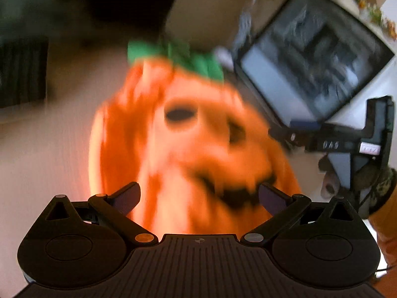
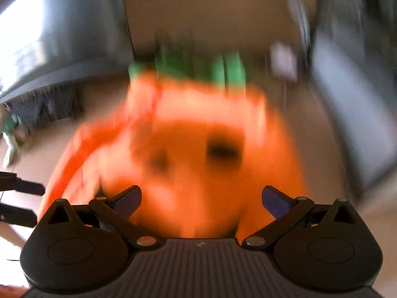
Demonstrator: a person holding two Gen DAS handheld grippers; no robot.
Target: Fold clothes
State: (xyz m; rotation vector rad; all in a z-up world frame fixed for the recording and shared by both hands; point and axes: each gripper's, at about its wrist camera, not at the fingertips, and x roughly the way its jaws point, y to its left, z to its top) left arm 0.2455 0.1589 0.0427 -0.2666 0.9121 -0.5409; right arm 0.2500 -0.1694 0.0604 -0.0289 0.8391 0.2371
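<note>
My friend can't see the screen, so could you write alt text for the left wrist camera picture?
A blurred orange pumpkin costume with a black jack-o'-lantern face and green collar fills the view, lying on a pale surface. The left tongs hang open in front of it; the right tongs reach in beside a laptop.

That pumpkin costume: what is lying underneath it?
The pumpkin costume lies on a pale table, which shows bare around it. Whatever sits directly beneath the fabric is covered. Both views are blurred, so finer detail cannot be told.
</note>
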